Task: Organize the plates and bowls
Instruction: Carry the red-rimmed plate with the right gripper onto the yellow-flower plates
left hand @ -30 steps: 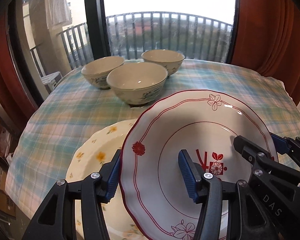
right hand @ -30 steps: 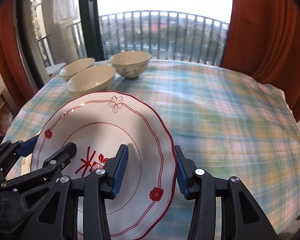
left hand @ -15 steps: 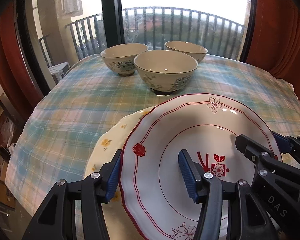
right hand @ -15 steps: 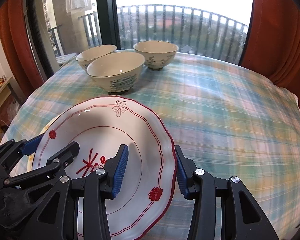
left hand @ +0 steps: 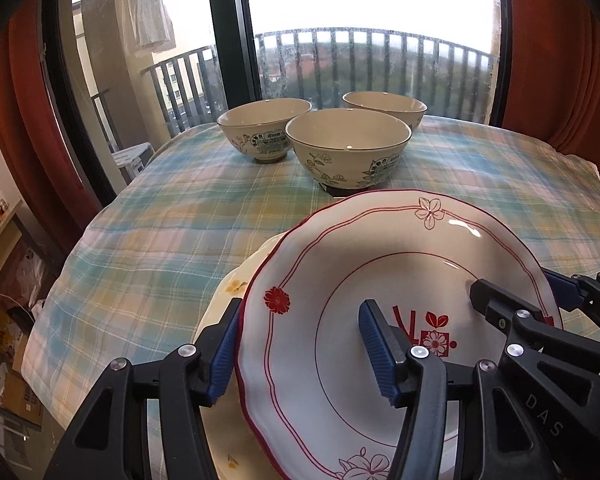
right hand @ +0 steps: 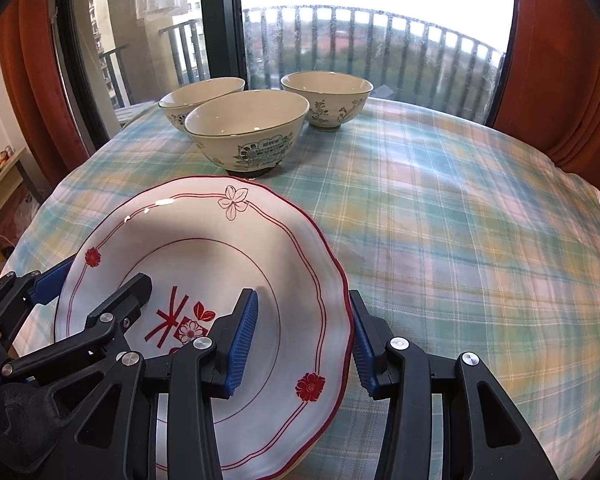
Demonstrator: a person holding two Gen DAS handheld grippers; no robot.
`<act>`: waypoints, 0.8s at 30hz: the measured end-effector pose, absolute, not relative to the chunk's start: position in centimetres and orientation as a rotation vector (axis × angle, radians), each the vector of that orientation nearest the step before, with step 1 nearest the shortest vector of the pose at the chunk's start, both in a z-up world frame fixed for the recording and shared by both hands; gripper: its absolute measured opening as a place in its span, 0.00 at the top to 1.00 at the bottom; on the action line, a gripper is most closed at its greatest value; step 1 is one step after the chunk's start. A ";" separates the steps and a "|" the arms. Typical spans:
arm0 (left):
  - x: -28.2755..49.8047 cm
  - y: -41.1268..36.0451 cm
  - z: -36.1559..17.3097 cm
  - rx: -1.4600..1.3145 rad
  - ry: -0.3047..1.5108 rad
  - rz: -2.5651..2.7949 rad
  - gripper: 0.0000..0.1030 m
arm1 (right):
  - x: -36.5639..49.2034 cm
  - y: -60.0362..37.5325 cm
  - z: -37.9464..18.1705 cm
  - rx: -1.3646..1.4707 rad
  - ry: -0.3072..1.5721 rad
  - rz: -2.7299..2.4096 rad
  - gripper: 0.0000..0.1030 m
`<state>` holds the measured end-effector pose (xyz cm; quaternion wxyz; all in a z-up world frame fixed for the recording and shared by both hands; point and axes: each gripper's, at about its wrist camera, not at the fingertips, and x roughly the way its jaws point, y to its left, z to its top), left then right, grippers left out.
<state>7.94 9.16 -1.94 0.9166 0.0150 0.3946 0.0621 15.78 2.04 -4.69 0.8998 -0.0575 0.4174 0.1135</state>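
A white plate with red trim and flowers (left hand: 380,248) (right hand: 220,248) is held at its two sides. My left gripper (left hand: 299,306) (right hand: 104,276) straddles its left rim, one pad outside and one inside; the jaws are opening, the outer pad still touching the rim. On the right rim my right gripper (right hand: 302,296) (left hand: 514,280) is shut. Below it lies a cream plate with yellow flowers (left hand: 236,284), mostly covered. Three floral bowls (left hand: 348,136) (left hand: 264,120) (left hand: 384,104) stand beyond, the nearest (right hand: 244,120) close to the plate's far edge.
The round table has a blue and yellow plaid cloth (right hand: 460,220), bare on the right half. Its left edge (left hand: 60,280) drops to clutter on the floor. Red curtains (right hand: 560,80) and a dark window frame (left hand: 228,40) stand behind the table.
Both grippers and the red-trimmed plate moved forward and a little down toward the bowls. The plate now covers more of the yellow-flower plate.
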 end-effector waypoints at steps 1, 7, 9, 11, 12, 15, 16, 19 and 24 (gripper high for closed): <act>7.9 9.2 -2.0 0.035 0.805 0.131 0.43 | 15.7 2.1 -4.7 -0.122 0.857 0.231 0.53; 8.0 9.1 -2.3 0.047 0.783 0.151 0.36 | 15.3 2.0 -4.9 -0.131 0.835 0.233 0.54; 8.1 9.2 -2.2 0.027 0.790 0.134 0.30 | 15.5 1.2 -4.9 -0.086 0.844 0.261 0.57; 8.2 9.1 -2.2 0.016 0.800 0.120 0.23 | 15.6 0.5 -4.8 -0.052 0.855 0.280 0.60; 8.3 9.0 -2.2 0.020 0.805 0.117 0.22 | 15.6 0.3 -4.7 -0.042 0.853 0.287 0.63; 8.2 8.9 -2.2 0.022 0.817 0.107 0.20 | 15.3 0.3 -4.6 -0.047 0.849 0.291 0.65; 8.2 8.9 -2.2 0.019 0.822 0.103 0.20 | 15.2 0.4 -4.5 -0.054 0.846 0.288 0.66; 7.9 9.3 -2.0 -0.008 0.835 0.099 0.20 | 14.9 0.9 -4.4 -0.091 0.836 0.273 0.66; 7.2 9.5 -1.9 -0.002 0.827 0.102 0.20 | 14.6 1.7 -4.5 -0.150 0.819 0.237 0.66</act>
